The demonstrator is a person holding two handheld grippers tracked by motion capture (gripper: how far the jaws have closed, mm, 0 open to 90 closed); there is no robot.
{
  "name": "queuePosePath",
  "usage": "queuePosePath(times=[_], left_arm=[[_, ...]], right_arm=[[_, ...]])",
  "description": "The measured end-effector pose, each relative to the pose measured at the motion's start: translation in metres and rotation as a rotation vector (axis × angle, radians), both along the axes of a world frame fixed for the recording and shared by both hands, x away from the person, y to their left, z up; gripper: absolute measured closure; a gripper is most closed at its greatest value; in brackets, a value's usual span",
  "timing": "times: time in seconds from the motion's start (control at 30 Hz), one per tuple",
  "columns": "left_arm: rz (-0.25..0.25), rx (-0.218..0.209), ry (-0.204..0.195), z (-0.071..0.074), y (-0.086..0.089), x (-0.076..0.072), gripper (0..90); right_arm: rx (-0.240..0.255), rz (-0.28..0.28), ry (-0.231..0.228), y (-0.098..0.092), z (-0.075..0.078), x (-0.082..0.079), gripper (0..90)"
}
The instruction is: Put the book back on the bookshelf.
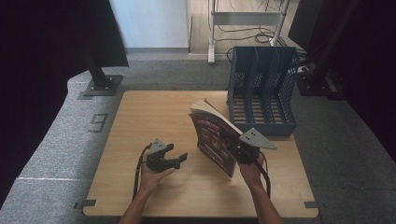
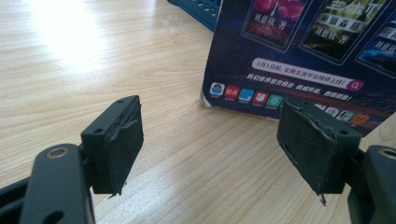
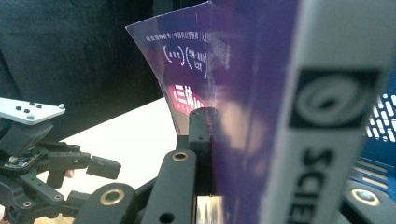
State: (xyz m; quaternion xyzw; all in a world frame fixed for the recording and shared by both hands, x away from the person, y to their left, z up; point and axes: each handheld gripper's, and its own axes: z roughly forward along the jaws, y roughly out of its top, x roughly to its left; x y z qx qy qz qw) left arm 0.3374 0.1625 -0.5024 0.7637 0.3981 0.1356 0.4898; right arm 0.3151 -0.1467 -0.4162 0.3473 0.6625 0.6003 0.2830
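A purple paperback book stands tilted on the wooden table, pages fanning at the top. My right gripper is shut on the book's near right edge; in the right gripper view the black jaw presses flat against the cover, next to the white spine. To the left of the book, my left gripper is low over the table, jaws wide open with nothing between them. In the left gripper view its pads frame bare wood, with the book's lower corner just ahead.
A blue mesh file organizer with several slots stands at the table's back right, right behind the book. Its edge is in the left gripper view too. A black stand base sits on the floor beyond the table's far left corner.
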Motion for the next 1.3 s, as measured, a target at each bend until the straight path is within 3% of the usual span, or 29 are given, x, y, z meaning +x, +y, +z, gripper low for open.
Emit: queuePosePath(times=[0.17,0.37,0.6,1.3], left_arm=[[-0.015,-0.026,0.017,-0.001,0.001,0.0,22.6],[-0.017,-0.01,0.014,-0.002,-0.001,-0.002,22.6],[-0.014,-0.022,0.033,-0.003,0.001,-0.001,22.7],[0.003,-0.023,0.02,-0.001,0.008,-0.003,22.8]], right_arm=[[0.002,-0.01,-0.005,-0.001,0.005,0.0,81.7],[0.013,-0.019,-0.017,-0.005,0.014,-0.001,81.7],[0.02,-0.032,-0.03,-0.009,0.023,0.0,81.7],[0.043,-0.054,-0.052,-0.017,0.036,0.004,81.7]])
